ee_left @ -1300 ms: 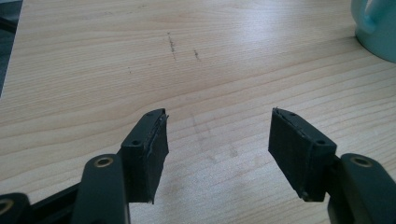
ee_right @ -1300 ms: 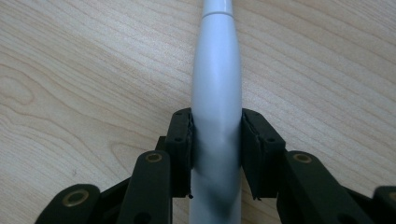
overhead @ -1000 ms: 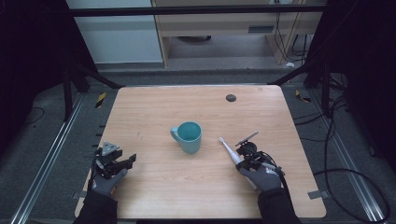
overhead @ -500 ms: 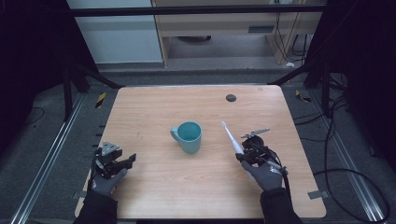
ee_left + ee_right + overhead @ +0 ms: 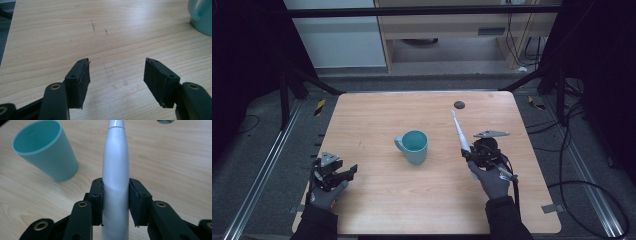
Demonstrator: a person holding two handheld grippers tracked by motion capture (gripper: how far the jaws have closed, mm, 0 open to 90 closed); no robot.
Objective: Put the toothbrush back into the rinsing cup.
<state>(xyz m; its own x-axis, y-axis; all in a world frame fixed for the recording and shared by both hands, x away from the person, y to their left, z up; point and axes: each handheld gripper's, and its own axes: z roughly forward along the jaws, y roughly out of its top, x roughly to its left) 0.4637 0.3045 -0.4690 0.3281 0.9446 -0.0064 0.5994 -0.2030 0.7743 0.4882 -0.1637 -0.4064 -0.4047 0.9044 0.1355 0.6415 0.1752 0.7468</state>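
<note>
Toothbrush (image 5: 115,170) clamped in right gripper (image 5: 115,202) | left gripper (image 5: 117,75) spread, empty | high view: cup (image 5: 414,146) handle

White toothbrush (image 5: 460,134) in the right gripper (image 5: 473,152), now higher and steeper than before.

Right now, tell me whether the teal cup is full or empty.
Empty: the teal cup stands upright, and its bare teal inside shows in the high view.
</note>
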